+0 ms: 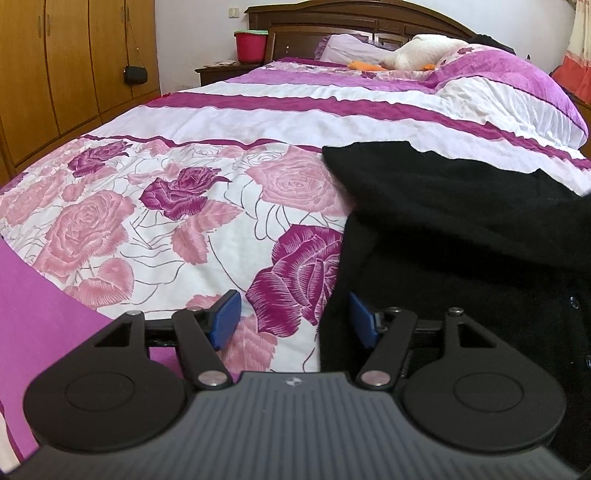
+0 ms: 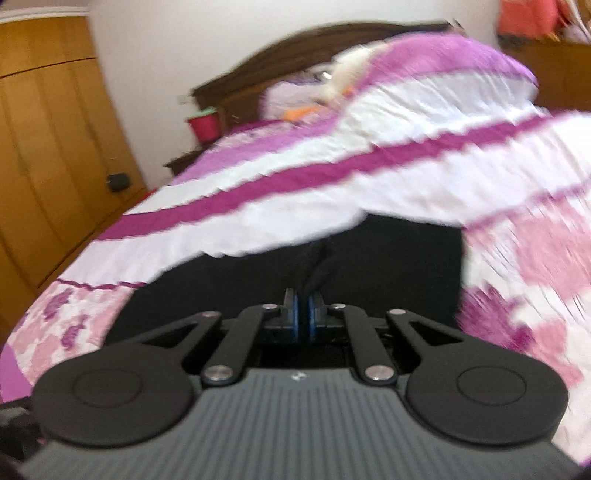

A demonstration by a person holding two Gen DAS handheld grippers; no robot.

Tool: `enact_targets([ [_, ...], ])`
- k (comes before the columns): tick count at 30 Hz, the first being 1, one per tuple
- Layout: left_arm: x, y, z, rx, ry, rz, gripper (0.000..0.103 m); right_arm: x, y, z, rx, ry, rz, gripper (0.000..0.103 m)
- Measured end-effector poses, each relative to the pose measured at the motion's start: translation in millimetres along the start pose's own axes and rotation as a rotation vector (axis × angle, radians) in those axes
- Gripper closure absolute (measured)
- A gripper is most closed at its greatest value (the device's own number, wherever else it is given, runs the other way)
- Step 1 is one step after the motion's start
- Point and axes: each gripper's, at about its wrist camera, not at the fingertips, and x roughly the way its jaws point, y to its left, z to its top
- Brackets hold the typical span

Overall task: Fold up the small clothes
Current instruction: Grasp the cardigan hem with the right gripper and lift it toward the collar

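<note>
A black garment (image 1: 461, 229) lies on the floral bedspread (image 1: 166, 206), filling the right side of the left wrist view. My left gripper (image 1: 293, 319) is open; its left blue pad hangs over the bedspread and its right pad sits at the garment's left edge. In the blurred right wrist view the garment (image 2: 388, 266) spreads ahead. My right gripper (image 2: 302, 317) is shut on a raised fold of the black fabric that rises from between the pads.
A folded purple and white quilt (image 1: 509, 92) and a white plush toy (image 1: 417, 51) lie near the headboard (image 1: 351, 18). Wooden wardrobes (image 1: 55, 66) stand along the left. A red bucket (image 1: 251, 46) sits on the nightstand.
</note>
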Motion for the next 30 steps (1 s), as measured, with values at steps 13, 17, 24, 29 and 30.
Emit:
enact_targets([
  [13,-18.9,-12.5,32.9,0.004,-0.067,0.020,0.033,-15.0,-31.5,-9.7,0.039,-0.012,0.010,0.049],
  [17,-16.3,-27.5,53.6,0.015,-0.106,-0.036,0.033,11.5,-32.7,-1.9,0.023,0.008,-0.021,0.049],
  [24,1.3,-61.4,76.3,0.041,-0.193,-0.134,0.033,42.6,-29.6,-4.1,0.017,0.071,0.027,0.093],
  [29,28.6,-83.0,86.9,0.017,-0.232,-0.173,0.033,16.6,-10.4,26.1,-0.096,-0.118,0.021,0.093],
  [30,37.5,-87.2,87.1,0.019,-0.234,-0.162,0.033,15.7,-8.5,30.3,-0.118,-0.145,0.000,0.093],
])
